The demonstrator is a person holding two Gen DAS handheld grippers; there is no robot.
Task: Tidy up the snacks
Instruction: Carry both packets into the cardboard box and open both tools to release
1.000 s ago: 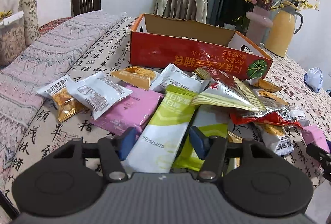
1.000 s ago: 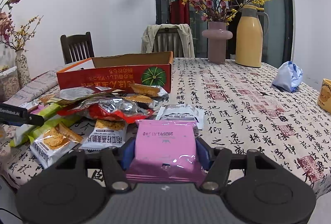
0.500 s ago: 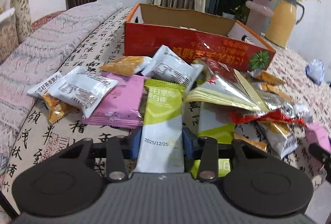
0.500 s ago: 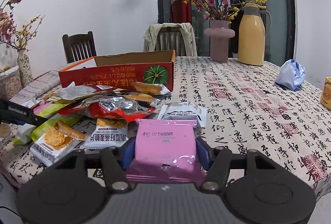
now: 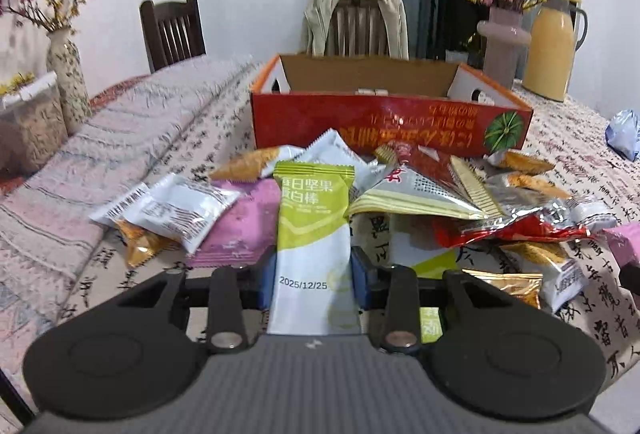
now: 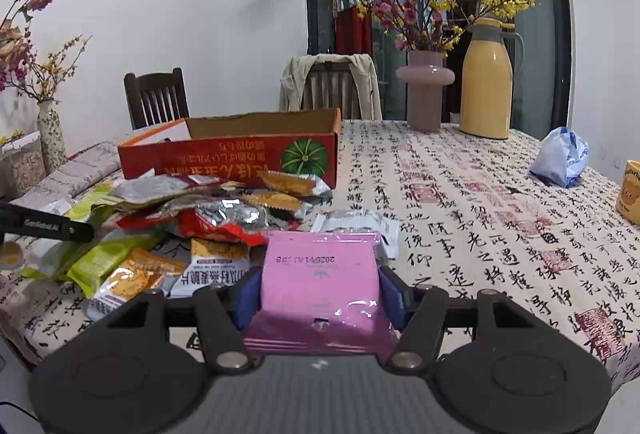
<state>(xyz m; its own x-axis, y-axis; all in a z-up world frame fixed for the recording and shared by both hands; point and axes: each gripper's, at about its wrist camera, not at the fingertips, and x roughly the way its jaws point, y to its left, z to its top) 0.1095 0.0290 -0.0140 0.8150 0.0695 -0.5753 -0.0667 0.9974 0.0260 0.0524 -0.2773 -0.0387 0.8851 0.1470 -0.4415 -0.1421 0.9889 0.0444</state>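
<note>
Snacks litter the counter point(image 6: 460, 193) before a red box point(image 5: 360, 125). Left tongs point(image 5: 312, 280), just closing, grip a green bar point(image 5: 314, 226), seemingly lifted; right tongs point(image 6: 318, 296) clamp a pink packet point(image 6: 320, 286).

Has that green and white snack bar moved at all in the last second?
Yes. The green and white snack bar, now clamped in the left gripper whose jaws have just been closing, has tilted up, its top nearer the red box.

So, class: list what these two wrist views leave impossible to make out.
- Floor of the red box: both views, hidden by its front wall.
- Lower end of the green bar: left view, behind the gripper body.
- Yellow tin: right view, cut by the edge.
</note>
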